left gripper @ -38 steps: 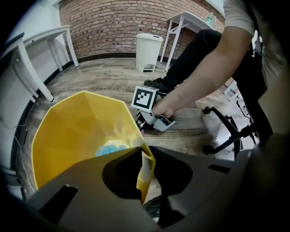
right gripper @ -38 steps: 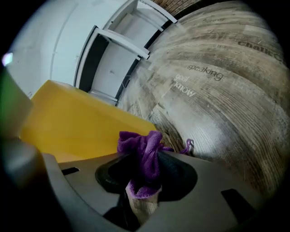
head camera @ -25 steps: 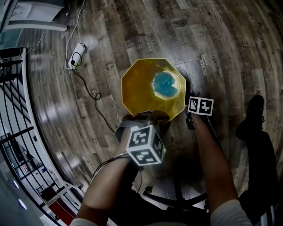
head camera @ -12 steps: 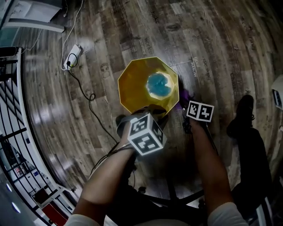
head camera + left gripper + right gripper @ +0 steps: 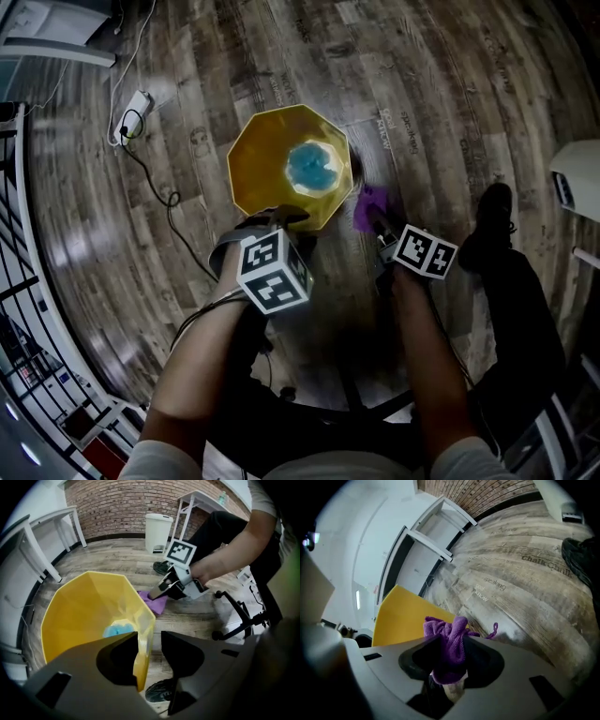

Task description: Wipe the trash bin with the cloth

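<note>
We see the yellow octagonal plastic trash bin standing upright on the grey wood-plank floor, with a crumpled light-blue lump lying at its bottom. Our left gripper points steeply down over the bin's near rim. Its jaws have just been opening and now stand wide, with the bin's wall between them, close to one jaw and clear of the other. Our right gripper hangs just beside the bin's right side, its jaws clamped on the bunched purple cloth; whether cloth and bin touch we cannot tell. A black shoe rests further right, well apart.
</note>
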The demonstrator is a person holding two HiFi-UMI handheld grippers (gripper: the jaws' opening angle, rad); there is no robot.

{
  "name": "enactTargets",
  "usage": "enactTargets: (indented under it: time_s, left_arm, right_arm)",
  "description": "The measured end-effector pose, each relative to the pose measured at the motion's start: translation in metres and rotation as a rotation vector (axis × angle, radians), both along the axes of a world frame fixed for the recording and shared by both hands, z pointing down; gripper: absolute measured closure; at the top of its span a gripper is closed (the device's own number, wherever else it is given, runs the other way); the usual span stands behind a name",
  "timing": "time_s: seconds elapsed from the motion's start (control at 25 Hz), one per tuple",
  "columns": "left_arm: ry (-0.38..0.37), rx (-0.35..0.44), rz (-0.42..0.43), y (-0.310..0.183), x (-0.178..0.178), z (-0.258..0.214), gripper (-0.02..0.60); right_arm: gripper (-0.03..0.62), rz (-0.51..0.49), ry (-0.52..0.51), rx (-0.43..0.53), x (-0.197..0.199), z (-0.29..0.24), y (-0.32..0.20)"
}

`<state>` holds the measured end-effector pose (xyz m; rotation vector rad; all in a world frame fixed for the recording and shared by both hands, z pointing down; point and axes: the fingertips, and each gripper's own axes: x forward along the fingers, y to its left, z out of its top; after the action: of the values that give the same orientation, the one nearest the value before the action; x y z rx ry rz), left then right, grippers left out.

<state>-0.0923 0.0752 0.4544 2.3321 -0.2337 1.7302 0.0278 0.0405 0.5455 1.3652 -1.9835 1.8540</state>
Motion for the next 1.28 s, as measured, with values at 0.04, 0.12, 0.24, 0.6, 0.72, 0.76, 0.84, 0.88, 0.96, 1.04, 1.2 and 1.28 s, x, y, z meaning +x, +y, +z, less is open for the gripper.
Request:
enactTargets:
  time_s: [0.04, 0.12, 0.24, 0.6, 0.72, 0.76, 0.84, 0.88, 0.96, 1.04, 1.2, 1.28]
  left_arm:
    - [-0.01, 0.004, -0.017, -0.002, -0.002, 0.003, 0.442]
    - [-0.026, 0.013, -0.037, -0.007, -0.003, 0.006, 0.445]
    - [-0.027, 0.017, -0.038, -0.011, -0.001, 0.006, 0.494]
    - [-0.004, -0.013, -0.118, -0.019, 0.013, 0.006, 0.557]
    - [-0.009, -0.02, -0.117, -0.018, 0.013, 0.007, 0.558]
    - [-0.009, -0.021, -0.116, -0.018, 0.013, 0.008, 0.558]
    - [-0.006, -0.019, -0.116, -0.019, 0.015, 0.008, 0.558]
    - [-0.005, -0.016, -0.114, -0.019, 0.015, 0.008, 0.558]
    - [-0.005, -0.012, -0.108, -0.02, 0.015, 0.007, 0.56]
    - [-0.002, -0.013, -0.106, -0.02, 0.016, 0.006, 0.56]
    - [0.005, 0.001, -0.096, -0.023, 0.019, 0.003, 0.561]
    - [0.006, 0.001, -0.094, -0.023, 0.02, 0.002, 0.561]
  right_arm:
    - [0.45, 0.019, -0.034, 0.008, -0.003, -0.008, 0.002]
    - [0.45, 0.062, -0.114, 0.029, -0.01, -0.025, 0.005]
    - [0.45, 0.115, -0.227, 0.07, -0.021, -0.053, 0.006]
    - [0.45, 0.084, -0.314, 0.227, -0.028, -0.114, -0.013]
    - [0.45, 0.035, -0.317, 0.25, -0.039, -0.118, -0.02]
    - [0.45, 0.03, -0.314, 0.247, -0.042, -0.116, -0.021]
    - [0.45, 0.036, -0.309, 0.239, -0.044, -0.111, -0.023]
    - [0.45, 0.04, -0.304, 0.237, -0.044, -0.108, -0.024]
    - [0.45, 0.04, -0.288, 0.228, -0.044, -0.102, -0.025]
    - [0.45, 0.04, -0.276, 0.206, -0.044, -0.092, -0.024]
    - [0.45, 0.031, -0.241, 0.164, -0.044, -0.067, -0.025]
    - [0.45, 0.022, -0.206, 0.149, -0.044, -0.054, -0.025]
